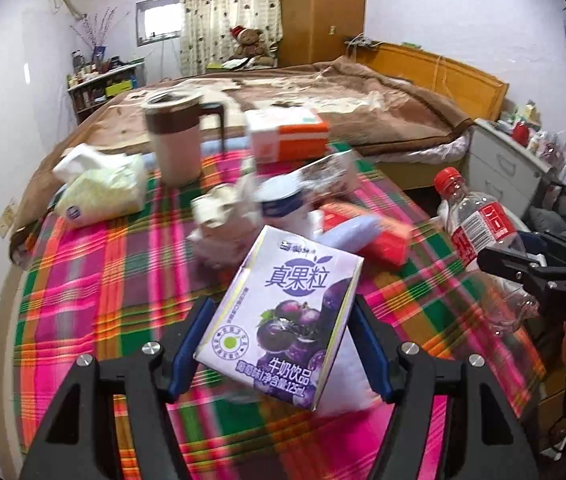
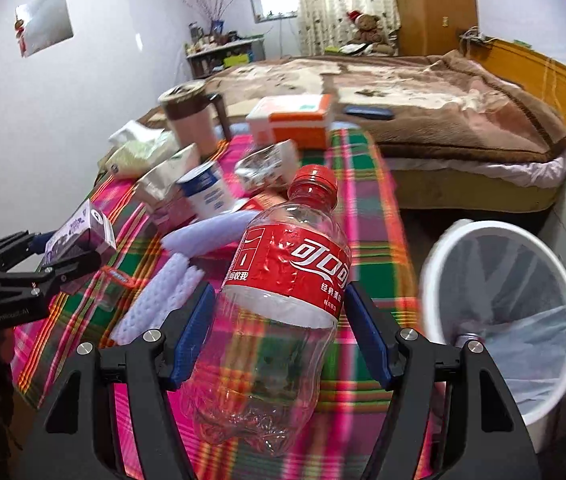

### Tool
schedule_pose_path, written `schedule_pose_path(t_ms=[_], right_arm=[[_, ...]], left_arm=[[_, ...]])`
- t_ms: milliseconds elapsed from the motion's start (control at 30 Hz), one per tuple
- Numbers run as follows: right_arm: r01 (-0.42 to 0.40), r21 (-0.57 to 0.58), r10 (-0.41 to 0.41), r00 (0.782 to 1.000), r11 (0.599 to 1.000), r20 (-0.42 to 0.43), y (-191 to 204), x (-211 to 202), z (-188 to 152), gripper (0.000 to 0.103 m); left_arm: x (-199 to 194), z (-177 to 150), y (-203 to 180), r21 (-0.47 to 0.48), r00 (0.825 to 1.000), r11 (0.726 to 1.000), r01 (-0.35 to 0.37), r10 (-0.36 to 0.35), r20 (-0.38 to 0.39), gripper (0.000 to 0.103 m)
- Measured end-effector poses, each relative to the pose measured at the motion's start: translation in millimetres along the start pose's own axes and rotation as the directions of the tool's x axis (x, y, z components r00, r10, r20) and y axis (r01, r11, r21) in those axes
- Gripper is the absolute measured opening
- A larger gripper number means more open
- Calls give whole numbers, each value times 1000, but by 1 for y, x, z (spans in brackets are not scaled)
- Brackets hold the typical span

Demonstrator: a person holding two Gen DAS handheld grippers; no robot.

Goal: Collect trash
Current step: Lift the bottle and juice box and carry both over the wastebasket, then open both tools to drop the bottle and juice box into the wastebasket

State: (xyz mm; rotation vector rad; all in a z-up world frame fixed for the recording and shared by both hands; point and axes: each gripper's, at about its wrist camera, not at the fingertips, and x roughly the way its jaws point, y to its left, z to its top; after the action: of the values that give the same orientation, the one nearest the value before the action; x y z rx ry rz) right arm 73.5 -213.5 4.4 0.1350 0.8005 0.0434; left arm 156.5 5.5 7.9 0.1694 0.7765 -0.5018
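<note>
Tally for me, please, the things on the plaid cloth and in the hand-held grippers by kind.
Cartons: 1, milk carton, held.
Bottles: 1, cola bottle, held.
Mugs: 1, mug.
Tissue packs: 1, tissue pack.
Boxes: 1, orange box.
Cups: 1, yogurt cup.
Foam: 1, foam sheet.
Total: 7, blurred wrappers aside.

Left tool [image 1: 279,340]: matte black angular frame, triangular cut-outs, blue pads [image 1: 189,350] lining inner finger faces, round silver screws at linkage joints. Right tool [image 2: 279,336]: same black frame, blue pads [image 2: 367,336], silver screws. Faint pale lettering on housings, partly unreadable.
</note>
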Motion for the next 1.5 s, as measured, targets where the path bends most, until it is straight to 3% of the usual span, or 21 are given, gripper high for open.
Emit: schedule_pose_path(t_ms=[100, 300, 600, 900, 1167, 1500], right_arm=[[27, 15, -27, 999, 1000, 23, -15, -10, 0, 68], [82, 78, -87, 995, 994, 56, -54, -28, -1, 68], [178, 155, -184, 983, 972, 27, -115, -33, -8, 68], [217, 211, -218, 976, 953, -17, -161, -21, -16, 68], [245, 185, -237, 969, 952, -65, -188, -15, -23, 68], [189, 222, -171, 981, 957, -96, -219, -2, -25, 69]], left_arm=[[1, 8, -23, 18, 1000, 1000, 4, -4, 14, 70], [17, 25, -74, 43, 995, 994, 95, -96, 6, 70], [48, 55, -152, 61, 967, 965, 256, -256, -15, 70], [81, 65, -213, 78, 935, 932, 353, -348, -71, 70], [118, 65, -252, 79, 915, 918, 388, -375, -147, 70], [140, 66, -269, 77, 914, 922, 380, -362, -182, 71]])
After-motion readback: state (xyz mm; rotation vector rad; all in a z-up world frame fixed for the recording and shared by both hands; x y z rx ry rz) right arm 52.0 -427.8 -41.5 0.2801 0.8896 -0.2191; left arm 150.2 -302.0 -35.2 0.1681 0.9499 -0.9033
